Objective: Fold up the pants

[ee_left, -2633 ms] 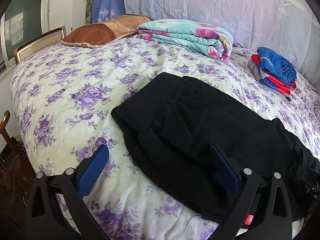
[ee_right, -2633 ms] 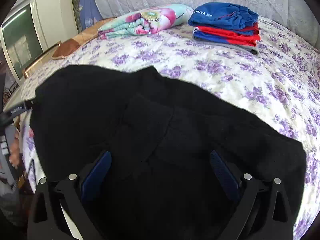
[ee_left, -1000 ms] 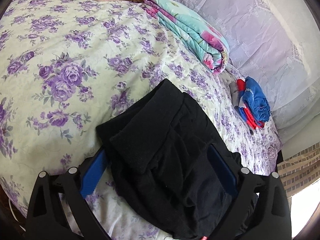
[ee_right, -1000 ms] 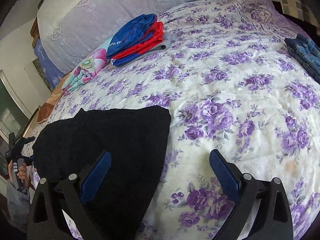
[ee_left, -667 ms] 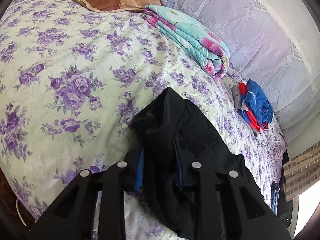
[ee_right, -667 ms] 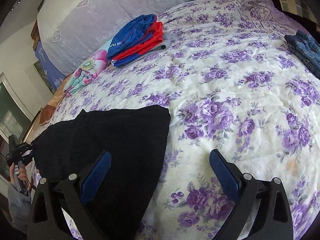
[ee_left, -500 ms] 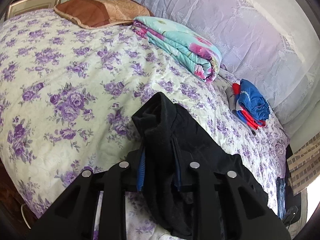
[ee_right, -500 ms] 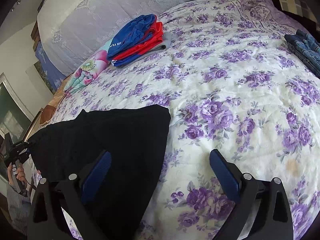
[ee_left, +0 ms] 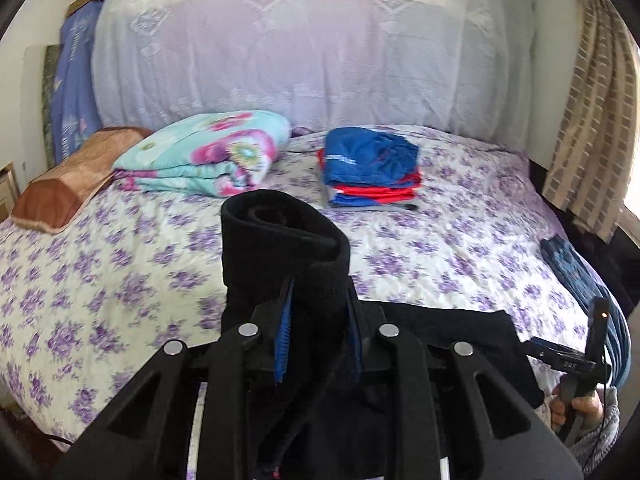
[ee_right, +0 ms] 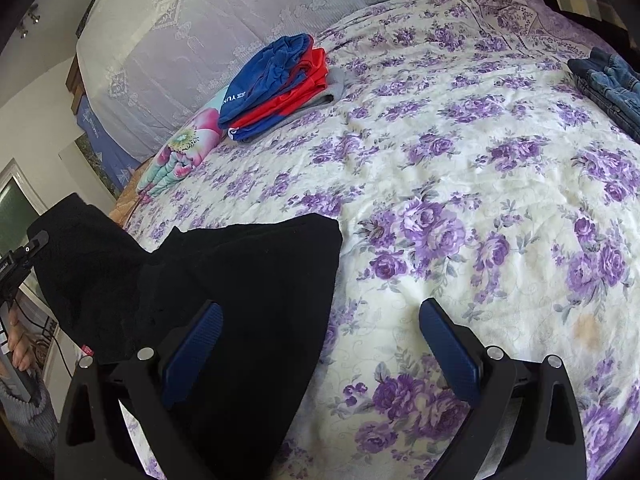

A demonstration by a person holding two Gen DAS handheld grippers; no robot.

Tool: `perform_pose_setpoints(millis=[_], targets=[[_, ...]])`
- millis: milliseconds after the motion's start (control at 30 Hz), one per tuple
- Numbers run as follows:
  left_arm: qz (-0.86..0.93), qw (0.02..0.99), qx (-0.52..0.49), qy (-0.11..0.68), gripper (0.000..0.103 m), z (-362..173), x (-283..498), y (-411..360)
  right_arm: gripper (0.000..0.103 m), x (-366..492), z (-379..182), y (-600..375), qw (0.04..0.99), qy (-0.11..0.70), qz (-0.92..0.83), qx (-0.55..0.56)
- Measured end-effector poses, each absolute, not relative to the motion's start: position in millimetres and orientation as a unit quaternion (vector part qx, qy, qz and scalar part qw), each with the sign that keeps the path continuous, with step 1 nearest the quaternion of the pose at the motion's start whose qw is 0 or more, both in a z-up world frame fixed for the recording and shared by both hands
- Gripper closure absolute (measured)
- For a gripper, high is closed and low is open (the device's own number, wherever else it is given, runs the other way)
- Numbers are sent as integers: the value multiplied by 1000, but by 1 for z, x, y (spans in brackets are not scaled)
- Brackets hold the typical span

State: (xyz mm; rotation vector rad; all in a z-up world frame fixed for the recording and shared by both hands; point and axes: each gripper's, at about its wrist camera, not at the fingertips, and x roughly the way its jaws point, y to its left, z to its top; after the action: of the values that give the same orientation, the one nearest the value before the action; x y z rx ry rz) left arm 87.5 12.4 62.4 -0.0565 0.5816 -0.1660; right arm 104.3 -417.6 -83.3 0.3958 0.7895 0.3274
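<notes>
Left tool [ee_left: 318,330]: I have it pinching a raised fold of the black pants [ee_left: 280,248], centre of the left wrist frame.
Right tool [ee_right: 320,354]: spread wide, empty, one pad over the pants' edge, lower frame.
Pants: rest lies flat on the floral bed [ee_right: 500,168], lower left.
Folded clothes [ee_right: 276,80]: upper left, well apart.

The left gripper [ee_left: 318,334] has its jaws clamped on a raised fold of the black pants [ee_left: 280,248]. The right gripper [ee_right: 320,354] angles downward with its jaws spread wide (nothing between the blue pads [ee_right: 450,354]).
</notes>
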Motion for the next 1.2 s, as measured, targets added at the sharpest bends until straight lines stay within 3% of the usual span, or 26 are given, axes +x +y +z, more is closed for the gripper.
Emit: perform_pose_setpoints(millis=[467, 1000, 1100, 1167, 1200], targets=[[-229, 914, 157, 296, 82, 12, 80, -202, 4, 85, -83, -471, 881, 284, 173, 336], [-283, 875, 225, 321, 83, -50, 56, -266, 4, 83, -85, -483, 871, 266, 188, 368], [-294, 866, 237, 328, 75, -64, 53, -268, 4, 84, -85, -483, 871, 266, 188, 367], [-307, 864, 225, 329, 62, -63, 50, -264, 4, 84, -85, -483, 871, 266, 188, 367], [-315, 862, 220, 331, 47, -61, 48, -262, 4, 83, -85, -483, 871, 266, 188, 367]])
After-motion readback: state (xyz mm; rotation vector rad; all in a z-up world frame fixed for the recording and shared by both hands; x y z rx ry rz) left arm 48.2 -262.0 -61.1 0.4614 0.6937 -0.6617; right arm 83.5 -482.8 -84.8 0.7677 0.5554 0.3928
